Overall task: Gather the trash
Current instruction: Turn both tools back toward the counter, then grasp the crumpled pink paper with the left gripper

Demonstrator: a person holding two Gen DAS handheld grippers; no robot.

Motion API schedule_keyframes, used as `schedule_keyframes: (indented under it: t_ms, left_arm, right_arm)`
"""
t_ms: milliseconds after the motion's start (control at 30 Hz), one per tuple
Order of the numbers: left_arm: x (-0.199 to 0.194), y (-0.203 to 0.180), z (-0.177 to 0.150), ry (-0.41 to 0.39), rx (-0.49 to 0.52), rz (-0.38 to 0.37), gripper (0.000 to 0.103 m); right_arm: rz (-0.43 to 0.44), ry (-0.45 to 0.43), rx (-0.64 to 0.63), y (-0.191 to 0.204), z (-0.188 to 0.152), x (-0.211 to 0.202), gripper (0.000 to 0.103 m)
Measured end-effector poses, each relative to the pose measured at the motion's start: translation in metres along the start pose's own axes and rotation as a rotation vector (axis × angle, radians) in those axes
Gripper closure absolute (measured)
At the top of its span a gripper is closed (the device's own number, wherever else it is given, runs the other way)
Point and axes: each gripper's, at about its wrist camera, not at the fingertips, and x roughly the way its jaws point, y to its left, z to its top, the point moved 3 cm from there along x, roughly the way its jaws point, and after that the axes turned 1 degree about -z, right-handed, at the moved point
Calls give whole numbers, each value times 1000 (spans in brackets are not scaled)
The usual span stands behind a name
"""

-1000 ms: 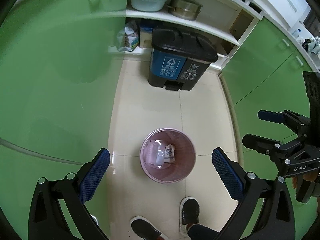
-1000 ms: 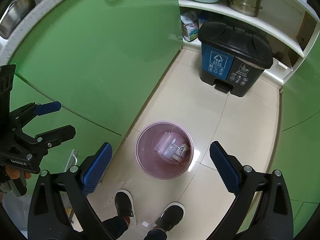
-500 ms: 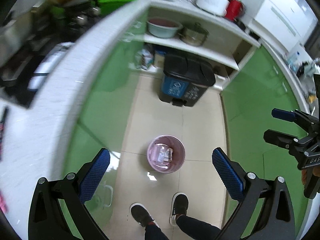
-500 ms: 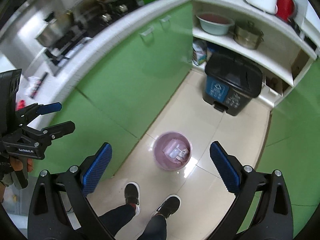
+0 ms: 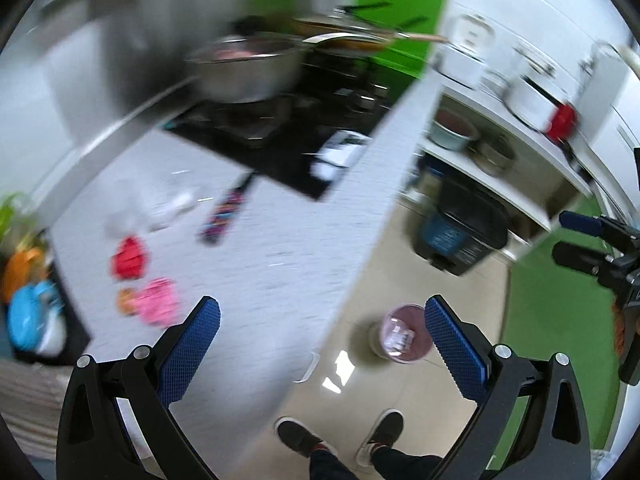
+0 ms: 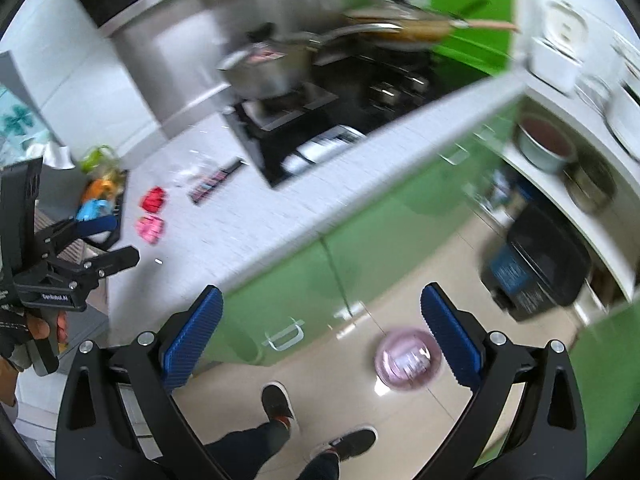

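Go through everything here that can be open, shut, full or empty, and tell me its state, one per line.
left gripper: open, holding nothing
right gripper: open, holding nothing
pink wastebasket: upright on the floor, trash inside
black pedal bin: lid shut
steel pot: on the stove, no lid
green cabinet doors: shut

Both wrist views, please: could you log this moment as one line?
left gripper: open, empty | right gripper: open, empty | red wrapper, pink wrapper: on counter | pink bin: on floor
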Motion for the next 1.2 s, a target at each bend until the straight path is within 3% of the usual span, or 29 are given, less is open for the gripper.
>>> schedule_keyframes:
  t_ms: [267,533,900,1167,1200]
  left_arm:
    - [-19,96,-6,6,-82,82,5]
    - [3,137,-18,56,-168,93,5]
    - [67,158,-28,131,-373,124,5]
    - [97,165,-31,156,-461,131,6]
    - [100,165,-32,159,-467,130,9]
  right_arm:
    - [71,-7,-96,90,47,39,5]
    - [124,44,-180,140,70,83,5]
    - [210,147,-320,146,91,144,5]
    - [245,184,-362,137,103,173,5]
    - [249,188,-365,136,104,176,5]
